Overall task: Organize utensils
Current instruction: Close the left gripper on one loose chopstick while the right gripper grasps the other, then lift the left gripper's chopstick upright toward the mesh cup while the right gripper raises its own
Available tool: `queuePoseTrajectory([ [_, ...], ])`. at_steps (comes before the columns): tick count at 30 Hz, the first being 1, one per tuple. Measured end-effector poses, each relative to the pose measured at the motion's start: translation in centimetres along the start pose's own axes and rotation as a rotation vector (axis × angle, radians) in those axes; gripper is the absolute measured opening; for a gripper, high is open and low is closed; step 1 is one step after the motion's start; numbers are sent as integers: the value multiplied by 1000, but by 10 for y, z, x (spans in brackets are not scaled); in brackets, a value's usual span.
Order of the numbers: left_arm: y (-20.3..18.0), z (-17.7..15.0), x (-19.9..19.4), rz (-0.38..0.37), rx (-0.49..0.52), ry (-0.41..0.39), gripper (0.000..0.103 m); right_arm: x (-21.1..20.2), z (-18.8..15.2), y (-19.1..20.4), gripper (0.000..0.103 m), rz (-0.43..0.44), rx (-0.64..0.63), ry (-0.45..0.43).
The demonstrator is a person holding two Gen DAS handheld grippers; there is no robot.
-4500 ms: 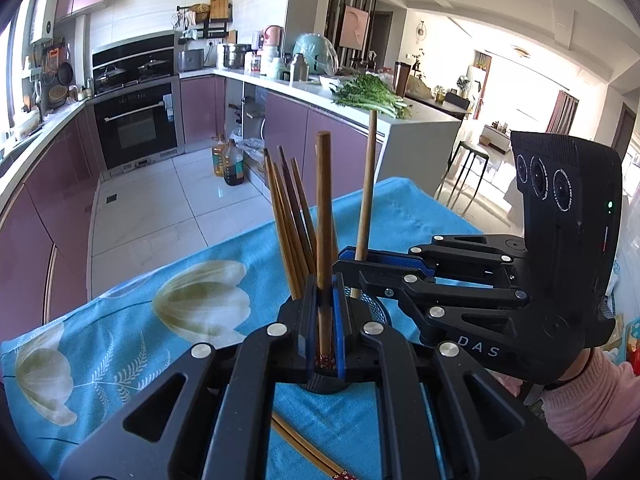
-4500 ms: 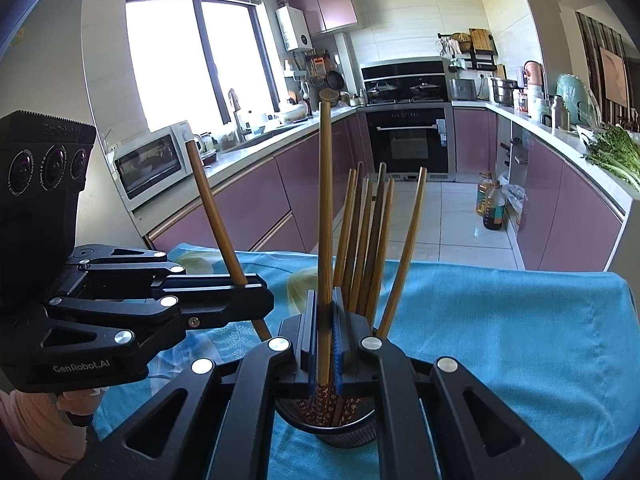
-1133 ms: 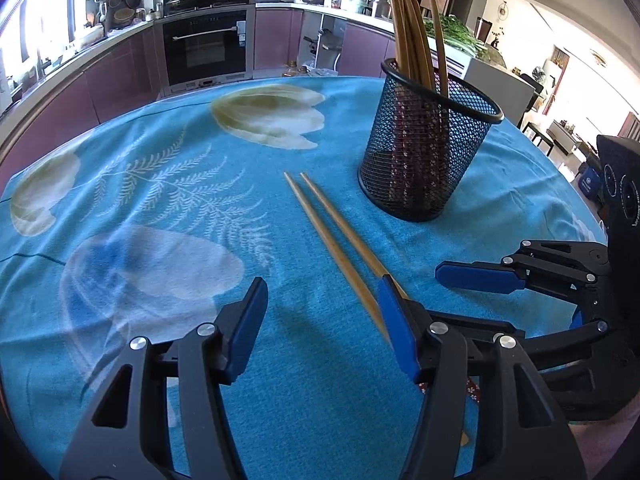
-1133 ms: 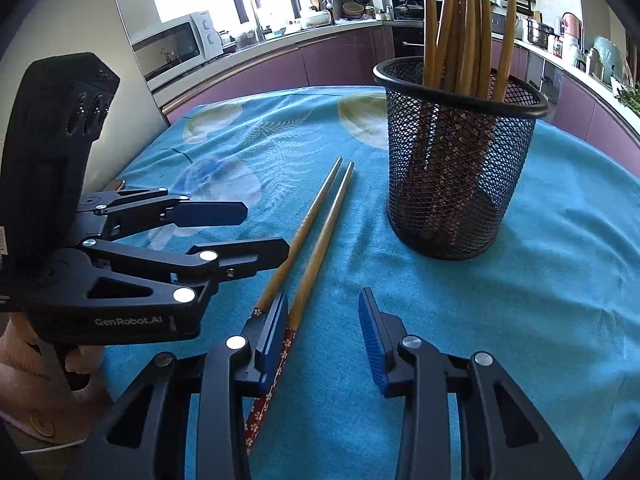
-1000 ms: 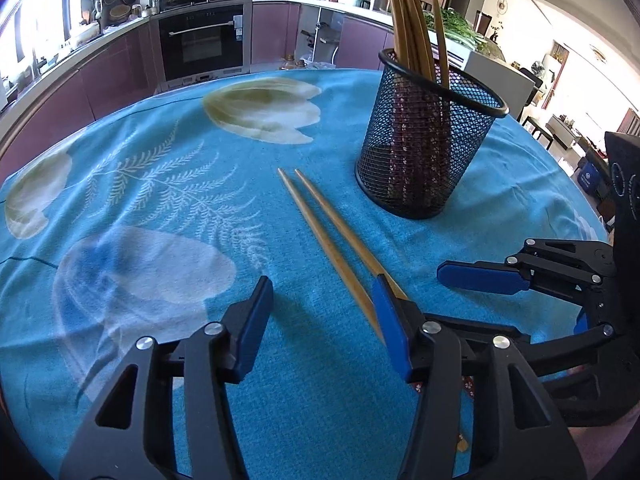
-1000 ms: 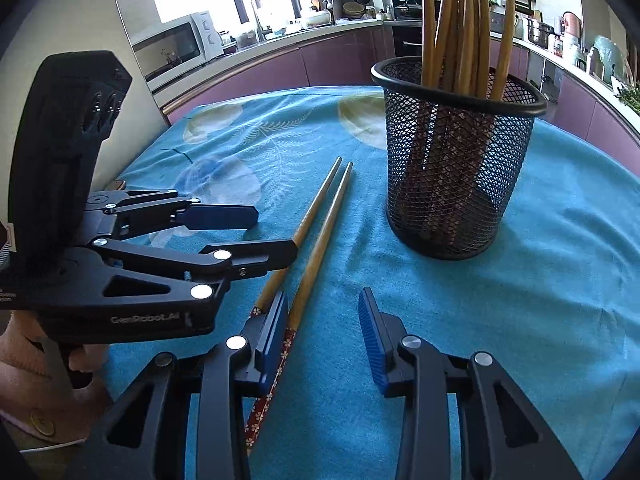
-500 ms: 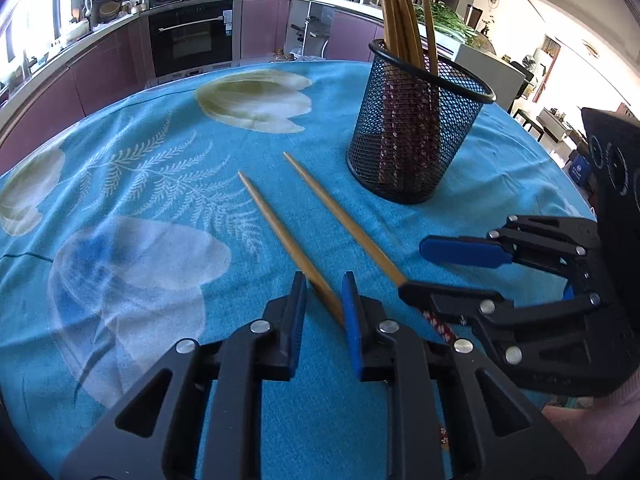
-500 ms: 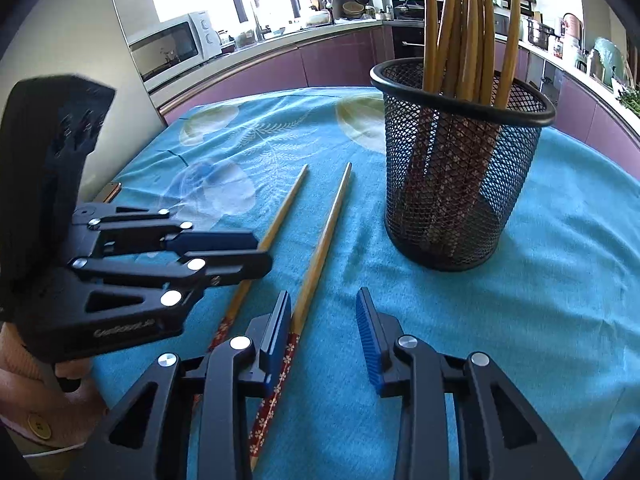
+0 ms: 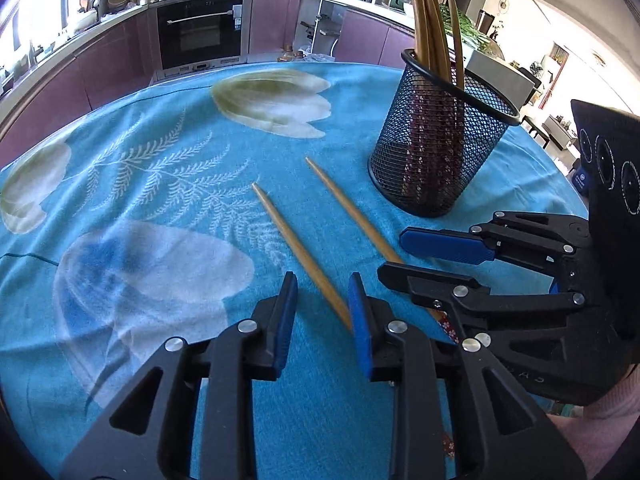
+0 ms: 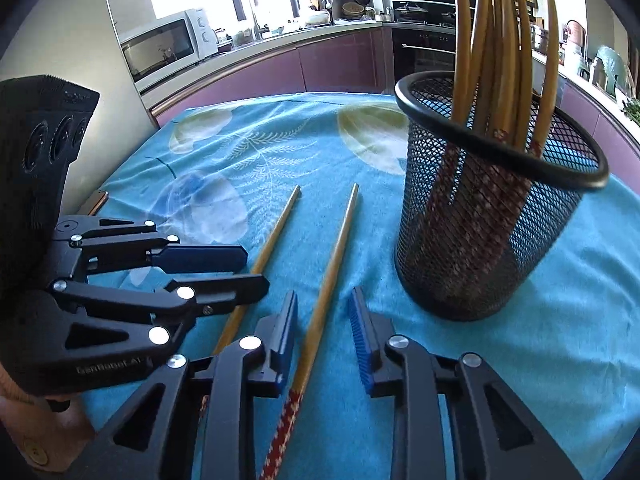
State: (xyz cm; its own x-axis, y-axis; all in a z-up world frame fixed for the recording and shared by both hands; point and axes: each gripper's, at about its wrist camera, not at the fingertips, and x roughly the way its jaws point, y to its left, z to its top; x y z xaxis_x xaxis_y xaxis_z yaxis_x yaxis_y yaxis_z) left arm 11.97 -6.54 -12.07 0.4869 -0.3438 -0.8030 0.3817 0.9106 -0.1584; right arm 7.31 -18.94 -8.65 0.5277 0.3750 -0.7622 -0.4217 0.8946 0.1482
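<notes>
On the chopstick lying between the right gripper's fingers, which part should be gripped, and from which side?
Grip the chopstick on its thick end just ahead of the red patterned part, coming from above with the right gripper astride it. It lies flat on the cloth, thickest there, and the fingers already flank that spot.

The left tool (image 9: pixel 322 312) sits low over the blue flowered worktop (image 9: pixel 160 184), its blue pads apart on either side of the near chopstick (image 9: pixel 298 250). A second chopstick (image 9: pixel 352 212) lies just beside it, running under the right tool (image 9: pixel 424 256), whose fingers also stand apart. The black mesh holder (image 9: pixel 440 152) beyond holds upright chopsticks.
</notes>
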Motion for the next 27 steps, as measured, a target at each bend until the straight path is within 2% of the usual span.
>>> queuePoseTrajectory([
  [4,4,4,4,1,-23,-3,19,2,3,-4,15,8,26,-2],
  [10,5,2,5,-3,-60,-17,14,0,1,-12,7,39,87,-11],
  [18,4,-3,-3,-10,-64,-26,7,-12,-3,-13,6,80,113,-37],
  [20,3,-5,-5,-20,-55,-27,1,-15,-4,-12,6,88,108,-41],
  [24,-2,-9,-6,-16,-34,-20,3,-17,-4,-10,6,92,102,-41],
  [26,1,-8,-6,-16,-51,-18,17,-16,-5,-11,6,95,109,-39],
  [27,2,-7,-5,-19,-60,-12,19,-16,-5,-11,6,95,111,-39],
])
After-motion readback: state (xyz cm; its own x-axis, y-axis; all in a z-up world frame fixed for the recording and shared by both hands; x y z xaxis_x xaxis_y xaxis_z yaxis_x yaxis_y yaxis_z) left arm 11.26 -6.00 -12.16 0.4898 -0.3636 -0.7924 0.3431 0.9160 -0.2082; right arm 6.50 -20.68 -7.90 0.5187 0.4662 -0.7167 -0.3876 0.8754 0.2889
